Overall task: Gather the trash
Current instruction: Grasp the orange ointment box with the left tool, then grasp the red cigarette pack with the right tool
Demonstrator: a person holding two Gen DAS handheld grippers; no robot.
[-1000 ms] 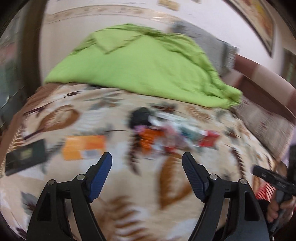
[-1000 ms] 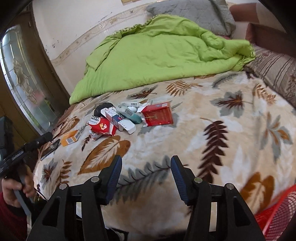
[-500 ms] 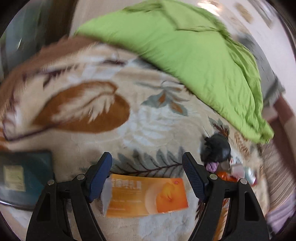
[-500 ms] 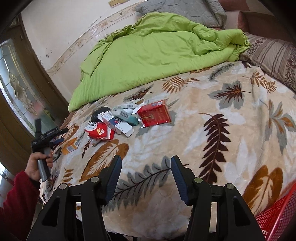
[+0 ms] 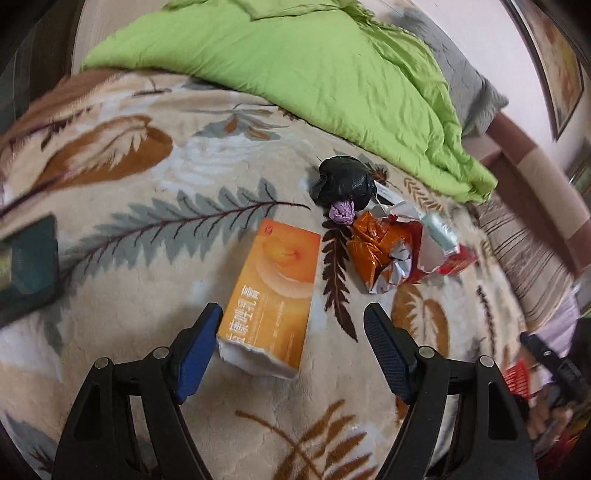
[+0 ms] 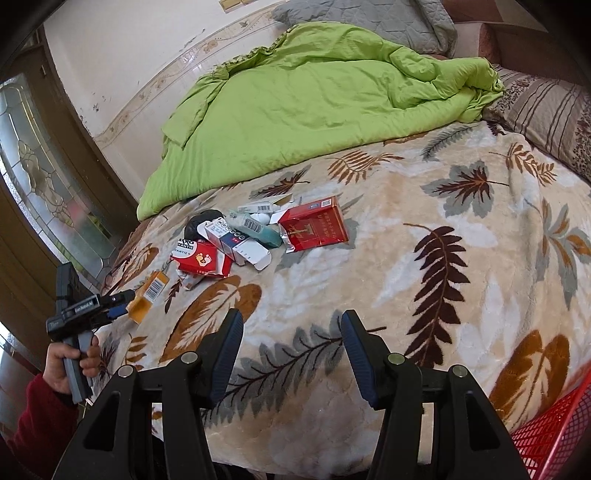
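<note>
An orange carton [image 5: 273,295] with a torn white end lies flat on the leaf-patterned blanket [image 5: 147,184]. My left gripper [image 5: 291,321] is open, and the carton's near end sits between its fingers, close to the left pad. In the right wrist view the same carton [image 6: 147,297] lies just ahead of the left gripper [image 6: 120,304]. Beyond it is a litter pile: a black bag [image 5: 343,182], a crumpled orange foil wrapper [image 5: 376,251], a red carton [image 6: 314,225] and a white-and-blue box [image 6: 236,243]. My right gripper [image 6: 291,321] hangs open over bare blanket, holding nothing.
A green quilt [image 6: 314,96] and a grey pillow [image 6: 369,18] cover the far half of the bed. A red mesh basket [image 6: 554,439] stands at the lower right bed edge. A dark flat device [image 5: 26,258] lies left of the carton. A glazed door [image 6: 44,184] is on the left.
My left gripper has dropped and swung in on the orange carton, which now lies lengthwise between its fingers. The right gripper has stayed put.
</note>
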